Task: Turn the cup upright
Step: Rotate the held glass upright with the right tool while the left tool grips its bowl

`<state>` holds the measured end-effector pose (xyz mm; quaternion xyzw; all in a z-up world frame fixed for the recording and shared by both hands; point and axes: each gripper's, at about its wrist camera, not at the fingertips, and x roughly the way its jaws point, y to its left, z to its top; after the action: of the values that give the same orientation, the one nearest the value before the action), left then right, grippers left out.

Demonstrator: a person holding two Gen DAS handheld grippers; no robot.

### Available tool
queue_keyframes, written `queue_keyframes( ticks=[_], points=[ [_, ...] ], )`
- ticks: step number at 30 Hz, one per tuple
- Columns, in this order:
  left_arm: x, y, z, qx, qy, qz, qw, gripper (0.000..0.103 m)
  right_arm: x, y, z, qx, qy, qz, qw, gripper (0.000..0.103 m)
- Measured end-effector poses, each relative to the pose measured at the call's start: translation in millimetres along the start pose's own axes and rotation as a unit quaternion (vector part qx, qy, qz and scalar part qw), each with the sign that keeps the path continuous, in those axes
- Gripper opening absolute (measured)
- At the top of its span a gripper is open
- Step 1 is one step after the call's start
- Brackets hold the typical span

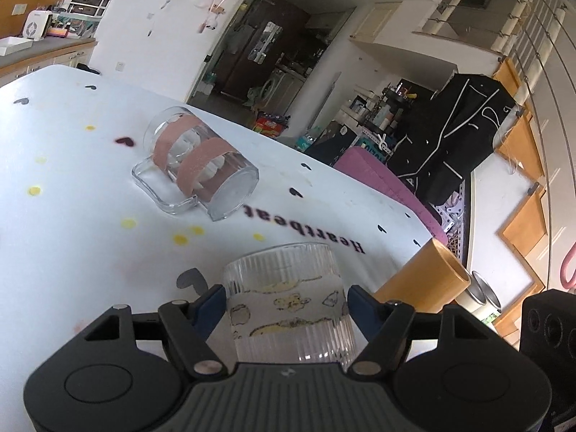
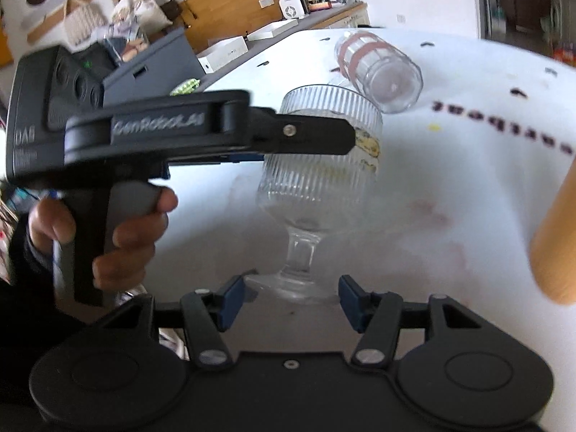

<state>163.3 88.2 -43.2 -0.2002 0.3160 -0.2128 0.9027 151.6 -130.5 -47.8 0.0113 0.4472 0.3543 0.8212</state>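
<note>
A ribbed glass goblet (image 2: 320, 151) with a cartoon band stands almost upright on the white tablecloth (image 2: 450, 180), its foot on the cloth. My left gripper (image 1: 286, 304) is shut on the goblet (image 1: 288, 306) around its bowl; it shows from the side in the right wrist view (image 2: 324, 136). My right gripper (image 2: 291, 297) is open and empty, its blue pads either side of the goblet's foot without touching it. A clear glass mug (image 1: 196, 165) with pink bands lies on its side farther back, also in the right wrist view (image 2: 378, 72).
A tan cylindrical cup (image 1: 424, 279) lies at the table's right edge, seen in the right wrist view (image 2: 556, 237) as well. The tablecloth carries printed hearts and the word "Heartbeat" (image 1: 306, 228). Beyond the table are a counter (image 2: 288, 25) and room clutter.
</note>
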Motion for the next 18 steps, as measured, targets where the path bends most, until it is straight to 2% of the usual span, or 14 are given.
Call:
queue_keyframes(
  ticks=[3, 5, 7, 8, 9, 11, 13, 14, 15, 18],
  points=[
    [0, 3, 0, -0.007, 0.002, -0.004, 1.0, 0.074, -2, -1, 3, 0.007, -0.012, 0.008, 1.0, 0.061],
    [1, 5, 1, -0.011, 0.004, -0.007, 0.9999, 0.074, -9, -4, 8, 0.008, -0.025, 0.013, 1.0, 0.071],
    [2, 5, 2, -0.012, 0.005, -0.007, 0.9999, 0.074, -11, -7, 14, 0.012, -0.029, 0.014, 0.999, 0.07],
    [1, 5, 2, -0.011, 0.004, -0.008, 0.9999, 0.074, -8, -10, 18, 0.02, -0.024, 0.01, 0.999, 0.064],
    [0, 4, 2, -0.011, 0.003, -0.01, 0.9999, 0.073, -5, -11, 21, 0.028, -0.017, 0.008, 0.999, 0.05],
    [-2, 4, 2, -0.01, -0.001, -0.019, 0.9998, 0.072, 6, -16, 26, 0.048, 0.007, 0.004, 0.999, 0.034],
    [-6, 3, 2, -0.003, -0.009, -0.023, 0.9997, 0.07, 16, -19, 26, 0.053, 0.017, 0.01, 0.998, 0.029],
    [-9, 2, 2, 0.001, -0.017, -0.024, 0.9996, 0.07, 20, -17, 26, 0.052, 0.014, 0.021, 0.998, 0.019],
    [-11, 1, 3, 0.004, -0.023, -0.025, 0.9994, 0.07, 21, -17, 28, 0.048, 0.011, 0.021, 0.999, 0.019],
    [-21, -4, 5, 0.015, -0.04, -0.037, 0.9984, 0.068, 21, -7, 25, 0.002, -0.017, -0.013, 1.0, 0.017]
  ],
)
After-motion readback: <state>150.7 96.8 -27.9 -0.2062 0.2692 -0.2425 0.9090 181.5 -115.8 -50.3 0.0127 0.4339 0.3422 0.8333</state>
